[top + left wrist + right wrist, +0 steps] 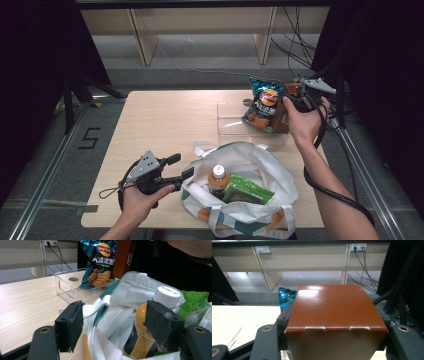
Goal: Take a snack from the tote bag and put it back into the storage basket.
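Resting at about 7 o'clock on the table [165,115], the left hand-held gripper [181,167] is released, its jaws wide and aimed toward 3 o'clock at the rim of the white tote bag [260,170], which holds a bottle [218,179] and a green packet [247,190]. Bare tabletop lies toward 10 o'clock. Farther off, at 2 o'clock, the right hand-held gripper [289,97] is grasping a brown box [335,312] upright above the clear tray [231,116], beside the chip bag [265,104], close to the table's far right edge.
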Demonstrator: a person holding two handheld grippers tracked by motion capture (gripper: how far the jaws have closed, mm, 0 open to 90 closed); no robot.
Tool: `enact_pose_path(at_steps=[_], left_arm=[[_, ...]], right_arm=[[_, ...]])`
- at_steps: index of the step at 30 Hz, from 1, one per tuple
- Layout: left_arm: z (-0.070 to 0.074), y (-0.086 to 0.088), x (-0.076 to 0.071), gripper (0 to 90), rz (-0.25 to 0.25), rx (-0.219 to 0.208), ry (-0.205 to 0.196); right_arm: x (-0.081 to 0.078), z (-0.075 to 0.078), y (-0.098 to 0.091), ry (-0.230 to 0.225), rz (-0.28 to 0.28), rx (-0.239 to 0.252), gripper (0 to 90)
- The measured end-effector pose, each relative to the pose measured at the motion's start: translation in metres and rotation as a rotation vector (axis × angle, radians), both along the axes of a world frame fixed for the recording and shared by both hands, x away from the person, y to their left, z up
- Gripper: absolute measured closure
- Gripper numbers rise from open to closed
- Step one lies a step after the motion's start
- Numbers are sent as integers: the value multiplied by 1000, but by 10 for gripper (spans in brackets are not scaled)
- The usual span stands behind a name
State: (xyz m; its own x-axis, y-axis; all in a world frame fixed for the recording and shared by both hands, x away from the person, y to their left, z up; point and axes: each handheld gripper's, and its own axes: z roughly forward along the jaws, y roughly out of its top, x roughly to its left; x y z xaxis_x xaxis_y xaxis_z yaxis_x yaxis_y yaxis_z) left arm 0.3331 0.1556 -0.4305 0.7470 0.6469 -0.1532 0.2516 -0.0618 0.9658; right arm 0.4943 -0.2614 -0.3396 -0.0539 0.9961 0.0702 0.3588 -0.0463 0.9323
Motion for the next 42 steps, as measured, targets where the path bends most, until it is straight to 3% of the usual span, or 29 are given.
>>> enact_pose_path(at_steps=[4,20,27,33,42], left_arm=[[0,0,0,306,3,-1,1],[0,0,0,306,1,4,2],[0,0,-1,307,5,1,4],[-1,0,0,307,1,7,4],[-1,-1,0,307,-1,8,3]], right_arm=[[2,-2,-2,-13,7,-22,389],[8,-9,-4,30,-10,-3,388],[11,-13,-4,19,-10,-22,388],[14,-14,-4,33,-16,5,387],[17,-16,-5,36,-14,-4,387]])
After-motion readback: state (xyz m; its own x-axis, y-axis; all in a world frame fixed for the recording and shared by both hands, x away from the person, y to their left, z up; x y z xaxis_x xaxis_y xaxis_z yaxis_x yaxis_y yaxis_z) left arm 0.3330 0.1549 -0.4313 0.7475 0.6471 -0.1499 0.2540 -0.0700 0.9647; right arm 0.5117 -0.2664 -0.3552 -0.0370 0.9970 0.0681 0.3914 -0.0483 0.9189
